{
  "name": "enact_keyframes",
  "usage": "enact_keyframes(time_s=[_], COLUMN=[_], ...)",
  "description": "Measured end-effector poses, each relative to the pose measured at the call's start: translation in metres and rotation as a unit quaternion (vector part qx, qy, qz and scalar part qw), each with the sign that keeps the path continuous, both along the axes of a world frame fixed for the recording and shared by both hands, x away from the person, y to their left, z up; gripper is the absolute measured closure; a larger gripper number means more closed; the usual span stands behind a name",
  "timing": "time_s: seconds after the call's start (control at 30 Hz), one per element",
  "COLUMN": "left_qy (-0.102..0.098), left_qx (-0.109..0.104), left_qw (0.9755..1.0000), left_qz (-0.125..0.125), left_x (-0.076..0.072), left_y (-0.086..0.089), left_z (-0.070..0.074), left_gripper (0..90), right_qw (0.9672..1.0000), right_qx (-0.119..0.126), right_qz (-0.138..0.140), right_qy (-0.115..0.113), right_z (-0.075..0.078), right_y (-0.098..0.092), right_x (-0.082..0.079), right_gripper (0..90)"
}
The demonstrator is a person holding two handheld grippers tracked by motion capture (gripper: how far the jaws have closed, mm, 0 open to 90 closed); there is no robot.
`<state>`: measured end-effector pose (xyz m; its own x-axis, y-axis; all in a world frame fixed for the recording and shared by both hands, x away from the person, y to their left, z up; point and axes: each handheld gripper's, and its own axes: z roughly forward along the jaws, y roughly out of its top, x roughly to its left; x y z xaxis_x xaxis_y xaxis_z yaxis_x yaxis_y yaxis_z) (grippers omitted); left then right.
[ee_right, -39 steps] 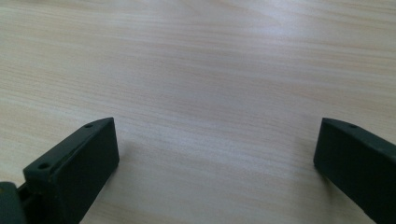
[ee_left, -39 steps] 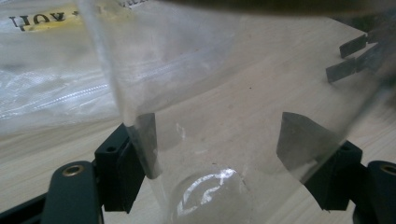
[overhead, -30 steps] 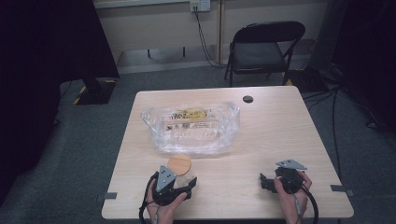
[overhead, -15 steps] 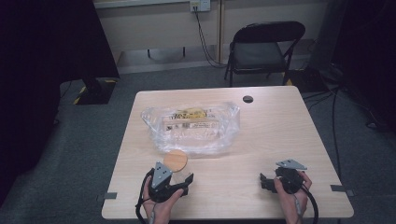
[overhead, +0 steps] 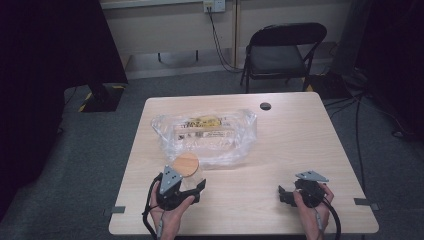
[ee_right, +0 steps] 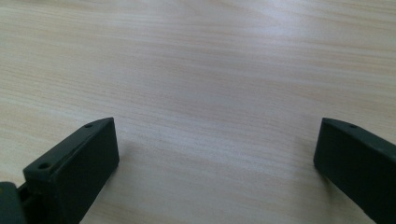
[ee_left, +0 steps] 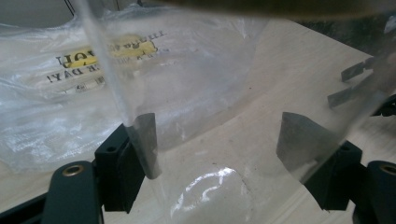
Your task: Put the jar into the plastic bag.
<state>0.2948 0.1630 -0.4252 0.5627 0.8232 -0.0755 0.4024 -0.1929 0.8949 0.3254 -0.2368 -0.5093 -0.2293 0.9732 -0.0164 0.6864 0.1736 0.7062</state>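
In the high view my left gripper (overhead: 194,184) holds a clear jar with a round wooden lid (overhead: 186,164) above the table's near left part. The left gripper view has both black jaws of the left gripper (ee_left: 217,137) pressed on the clear jar (ee_left: 205,88), whose wall fills the space between them. A crumpled clear plastic bag (overhead: 205,134) with a yellow label lies just beyond on the wooden table (overhead: 300,145), and the plastic bag (ee_left: 42,98) shows behind the jar. My right gripper (overhead: 286,194) rests at the near right, and the right gripper (ee_right: 215,144) stands open over bare wood.
A small black round cap (overhead: 265,106) sits near the table's far edge. A black folding chair (overhead: 280,55) stands behind the table. Tape strips (overhead: 361,202) mark the near corners. Grey carpet surrounds the table.
My left gripper has lifted the jar off the table and drawn slightly left. The right gripper has stayed put.
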Motion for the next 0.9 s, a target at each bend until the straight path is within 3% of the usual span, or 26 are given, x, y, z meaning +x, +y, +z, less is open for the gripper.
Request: enact_keyframes(time_s=[0.9], left_qy=[-0.031], left_qx=[0.023], left_qw=[0.9992], left_qz=[-0.007], left_x=[0.037], left_y=[-0.004], left_z=[0.061], left_gripper=[25.2], right_qw=[1.0], right_qx=[0.0], right_qz=[0.0], right_qy=[0.0], right_z=[0.0], right_y=[0.0], right_x=[0.0], right_gripper=[0.0])
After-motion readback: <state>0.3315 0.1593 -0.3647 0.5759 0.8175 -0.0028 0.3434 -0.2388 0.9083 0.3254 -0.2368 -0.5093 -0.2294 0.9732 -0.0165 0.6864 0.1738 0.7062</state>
